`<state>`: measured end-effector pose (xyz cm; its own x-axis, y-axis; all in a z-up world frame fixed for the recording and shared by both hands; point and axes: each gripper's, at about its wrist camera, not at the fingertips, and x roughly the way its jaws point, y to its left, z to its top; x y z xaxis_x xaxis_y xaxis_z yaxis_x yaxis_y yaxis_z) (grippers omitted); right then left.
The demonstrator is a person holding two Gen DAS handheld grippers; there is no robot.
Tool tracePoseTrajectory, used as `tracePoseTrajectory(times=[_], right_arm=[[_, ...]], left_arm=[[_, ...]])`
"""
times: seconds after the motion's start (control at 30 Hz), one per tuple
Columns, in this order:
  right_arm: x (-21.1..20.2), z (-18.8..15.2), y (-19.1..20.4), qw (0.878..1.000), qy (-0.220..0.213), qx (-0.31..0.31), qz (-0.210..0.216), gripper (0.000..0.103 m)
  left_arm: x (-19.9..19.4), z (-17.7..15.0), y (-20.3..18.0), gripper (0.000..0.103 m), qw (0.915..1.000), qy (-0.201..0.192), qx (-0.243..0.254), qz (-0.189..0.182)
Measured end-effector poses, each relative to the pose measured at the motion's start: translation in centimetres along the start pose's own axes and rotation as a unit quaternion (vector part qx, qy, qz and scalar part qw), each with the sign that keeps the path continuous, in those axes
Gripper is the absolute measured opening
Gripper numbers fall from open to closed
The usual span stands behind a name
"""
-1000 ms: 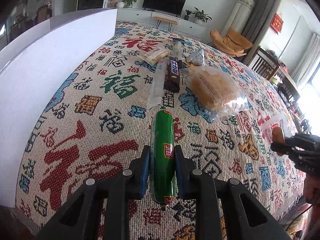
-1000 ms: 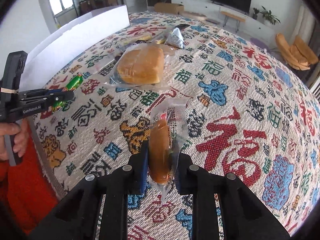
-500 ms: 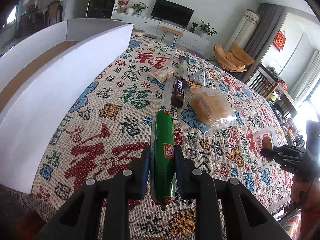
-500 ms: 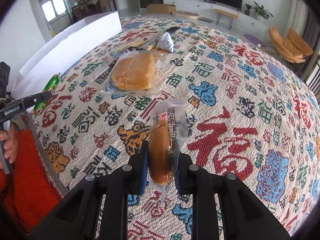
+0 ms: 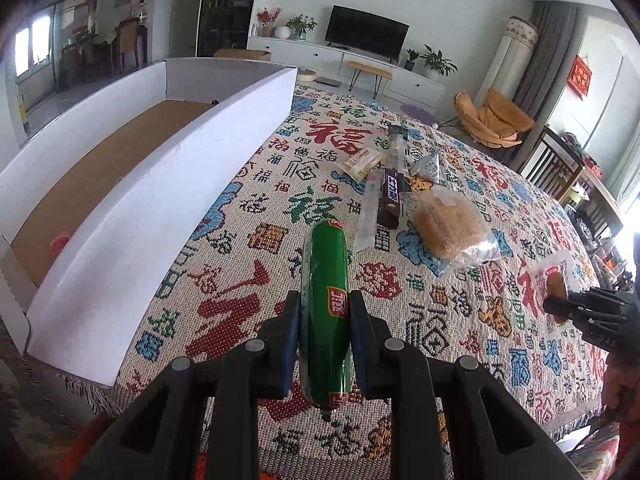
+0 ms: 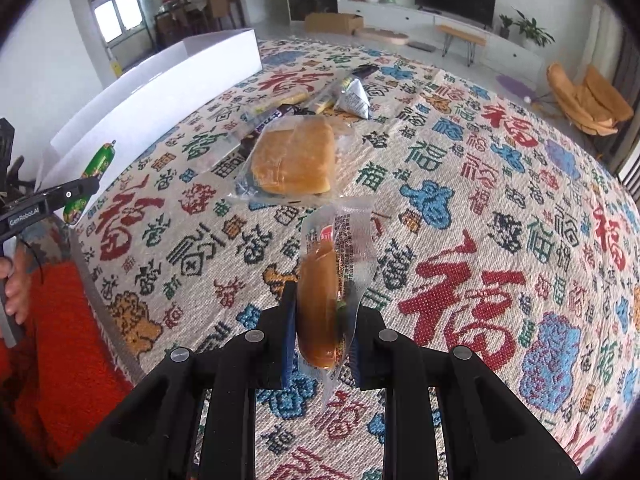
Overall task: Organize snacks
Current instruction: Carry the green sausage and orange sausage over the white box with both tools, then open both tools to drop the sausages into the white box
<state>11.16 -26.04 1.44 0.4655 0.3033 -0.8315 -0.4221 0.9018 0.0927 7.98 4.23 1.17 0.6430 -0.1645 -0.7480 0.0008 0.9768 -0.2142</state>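
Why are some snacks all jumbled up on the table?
They lie in a loose heap: the chocolate bar partly overlaps a clear wrapper, beside the bagged bread. Nothing looks spilled or torn.

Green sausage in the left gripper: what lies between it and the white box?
Only bare patterned cloth lies between the green sausage and the white box, per the left wrist view.

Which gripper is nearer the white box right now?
Left. The left gripper holds the green sausage beside the white box; the right gripper is farther across the table.
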Motion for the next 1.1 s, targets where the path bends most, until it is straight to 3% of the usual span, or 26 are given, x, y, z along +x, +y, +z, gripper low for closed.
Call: tracePoseTrajectory(times=[0.17, 0.27, 0.33, 0.53, 0.73, 0.77, 0.8, 0.83, 0.87, 0.93, 1.0, 1.1], right_arm=[[0.3, 1.3, 1.5, 1.000, -0.002, -0.009, 0.013, 0.022], [0.8, 4.0, 3.6, 0.999, -0.012, -0.014, 0.040, 0.022], [0.9, 6.8, 6.3, 0.997, -0.026, -0.033, 0.063, 0.022], [0.5, 17.3, 18.0, 0.979, -0.082, -0.103, 0.154, 0.022], [4.5, 24.3, 28.3, 0.966, -0.078, -0.120, 0.214, 0.024], [5.4, 24.9, 29.3, 0.966, -0.074, -0.115, 0.219, 0.025], [6.2, 25.3, 29.9, 0.967, -0.068, -0.108, 0.222, 0.036], [6.8, 25.6, 30.2, 0.968, -0.063, -0.101, 0.222, 0.056], [6.8, 25.7, 30.1, 0.968, -0.067, -0.092, 0.222, 0.061], [5.9, 25.2, 29.1, 0.968, -0.092, -0.080, 0.220, 0.063], [4.9, 24.1, 27.3, 0.968, -0.114, -0.081, 0.209, 0.066], [4.3, 21.2, 23.6, 0.974, -0.137, -0.085, 0.158, 0.068]], left_arm=[[-0.6, 0.4, 1.1, 0.023, 0.9995, 0.001, -0.020, -0.023], [-2.3, 2.0, 3.5, 0.023, 0.9970, -0.010, -0.055, -0.053], [-3.9, 3.7, 5.7, 0.023, 0.9957, -0.028, -0.072, -0.051], [-6.8, 8.2, 14.9, 0.023, 0.9919, -0.059, -0.104, 0.043], [-5.9, 9.9, 21.6, 0.023, 0.9850, -0.047, -0.126, 0.108], [-5.7, 9.9, 22.2, 0.031, 0.9835, -0.047, -0.129, 0.118], [-5.6, 9.9, 22.6, 0.041, 0.9817, -0.047, -0.133, 0.128], [-5.9, 9.6, 23.0, 0.071, 0.9795, -0.048, -0.137, 0.139], [-6.3, 9.3, 23.1, 0.090, 0.9769, -0.058, -0.141, 0.150], [-7.0, 8.2, 22.8, 0.092, 0.9737, -0.088, -0.142, 0.155], [-7.1, 7.0, 22.2, 0.093, 0.9747, -0.083, -0.148, 0.145], [-7.0, 5.7, 19.8, 0.093, 0.9795, -0.079, -0.143, 0.117]])
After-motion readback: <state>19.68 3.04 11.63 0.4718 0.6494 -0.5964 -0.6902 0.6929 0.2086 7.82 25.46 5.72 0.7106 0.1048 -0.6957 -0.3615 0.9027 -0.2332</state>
